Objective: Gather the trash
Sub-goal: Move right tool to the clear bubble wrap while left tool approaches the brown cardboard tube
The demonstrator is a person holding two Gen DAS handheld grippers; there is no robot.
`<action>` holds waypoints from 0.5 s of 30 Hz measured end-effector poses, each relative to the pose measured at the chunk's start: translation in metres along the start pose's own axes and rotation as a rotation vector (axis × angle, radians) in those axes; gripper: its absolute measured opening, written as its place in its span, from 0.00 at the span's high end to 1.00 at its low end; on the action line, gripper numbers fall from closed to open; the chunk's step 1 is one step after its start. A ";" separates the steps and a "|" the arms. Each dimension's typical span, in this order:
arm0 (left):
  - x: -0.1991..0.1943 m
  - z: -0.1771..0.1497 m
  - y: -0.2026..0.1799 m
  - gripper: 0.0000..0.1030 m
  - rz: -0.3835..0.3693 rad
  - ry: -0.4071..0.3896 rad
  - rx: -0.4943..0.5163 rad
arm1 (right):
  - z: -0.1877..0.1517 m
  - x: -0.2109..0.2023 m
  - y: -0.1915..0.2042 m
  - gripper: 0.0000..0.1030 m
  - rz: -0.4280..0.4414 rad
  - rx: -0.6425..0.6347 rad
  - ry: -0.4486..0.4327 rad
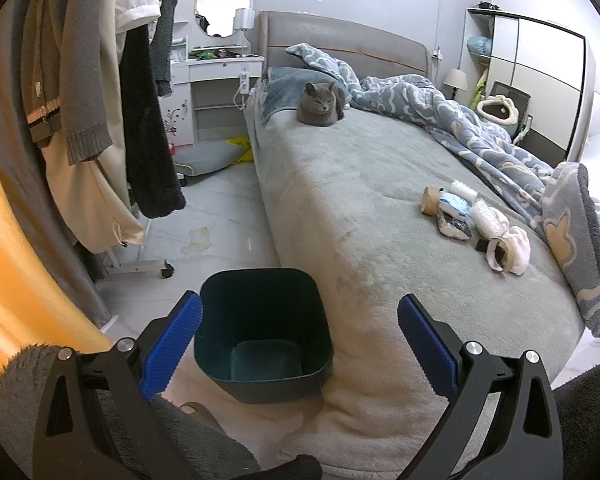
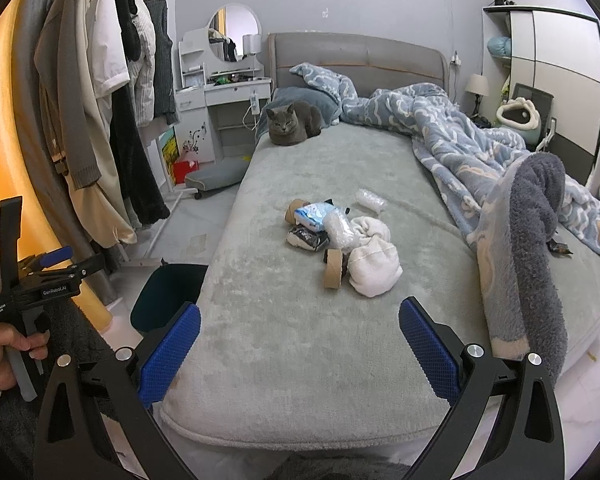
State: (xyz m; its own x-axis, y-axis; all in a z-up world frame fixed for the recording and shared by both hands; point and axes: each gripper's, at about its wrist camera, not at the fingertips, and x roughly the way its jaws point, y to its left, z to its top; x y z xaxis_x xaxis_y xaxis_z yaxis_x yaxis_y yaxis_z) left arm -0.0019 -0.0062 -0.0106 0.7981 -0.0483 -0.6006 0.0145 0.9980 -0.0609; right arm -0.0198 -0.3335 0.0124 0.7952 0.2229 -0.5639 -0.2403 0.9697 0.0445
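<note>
Trash pile (image 2: 340,240) sits on bed (image 2: 300,360), well ahead of our right gripper (image 2: 299,354); both jaws wide apart, empty.

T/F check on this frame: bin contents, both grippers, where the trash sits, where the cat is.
1. The dark bin is empty. True.
2. The left gripper holds a cardboard roll. False: open, holding nothing.
3. The trash pile lies on the bed. True.
4. The grey cat sits inside the bin. False: it lies on the bed near the headboard.
5. The right gripper is shut on a wrapper. False: open, short of the pile.
</note>
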 end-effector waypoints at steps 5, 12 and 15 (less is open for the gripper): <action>0.002 0.003 -0.006 0.03 0.001 -0.009 0.046 | 0.003 0.004 -0.004 0.03 -0.006 -0.004 0.003; 0.013 0.015 -0.003 0.03 -0.024 0.019 0.082 | 0.016 0.026 -0.016 0.03 -0.012 0.013 -0.010; 0.023 0.020 -0.001 0.03 -0.072 0.023 0.089 | 0.019 0.044 -0.015 0.05 -0.011 -0.019 0.013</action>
State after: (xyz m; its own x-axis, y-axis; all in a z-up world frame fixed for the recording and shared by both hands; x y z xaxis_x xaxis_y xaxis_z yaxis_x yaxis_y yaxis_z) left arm 0.0285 -0.0074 -0.0079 0.7792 -0.1200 -0.6152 0.1257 0.9915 -0.0343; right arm 0.0293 -0.3359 0.0021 0.7903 0.2112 -0.5751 -0.2424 0.9699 0.0231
